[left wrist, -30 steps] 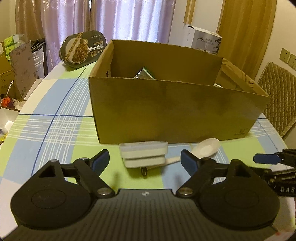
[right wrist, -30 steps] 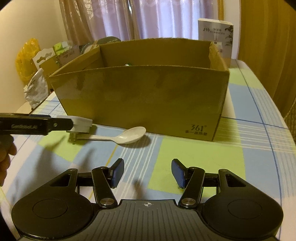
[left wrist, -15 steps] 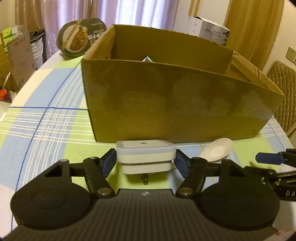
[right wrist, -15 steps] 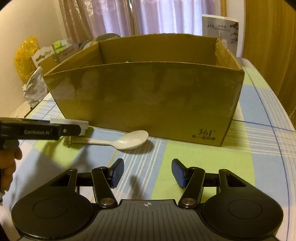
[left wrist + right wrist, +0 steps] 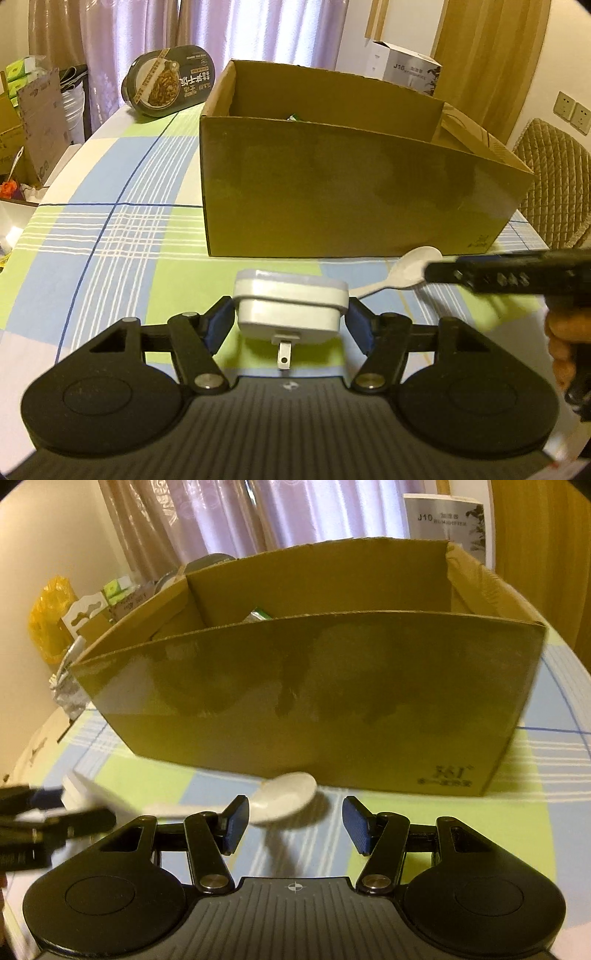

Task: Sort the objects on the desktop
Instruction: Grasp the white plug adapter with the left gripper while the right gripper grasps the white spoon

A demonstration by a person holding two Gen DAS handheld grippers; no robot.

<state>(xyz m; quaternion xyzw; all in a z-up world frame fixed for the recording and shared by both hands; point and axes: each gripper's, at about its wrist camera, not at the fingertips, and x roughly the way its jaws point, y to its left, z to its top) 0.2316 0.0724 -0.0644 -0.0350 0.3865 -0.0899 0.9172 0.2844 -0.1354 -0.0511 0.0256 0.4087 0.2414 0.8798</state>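
Charger lifted, now clamped in left hand-held gripper.

Dim room, warm light.
Lilac curtains hang ahead of the tongs; quilted chair and wall sockets stand right.

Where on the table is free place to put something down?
Free: the checked cloth left of the cardboard box, and right of the spoon before the box. Crowded: the strip with the white plug, the spoon and both grippers.
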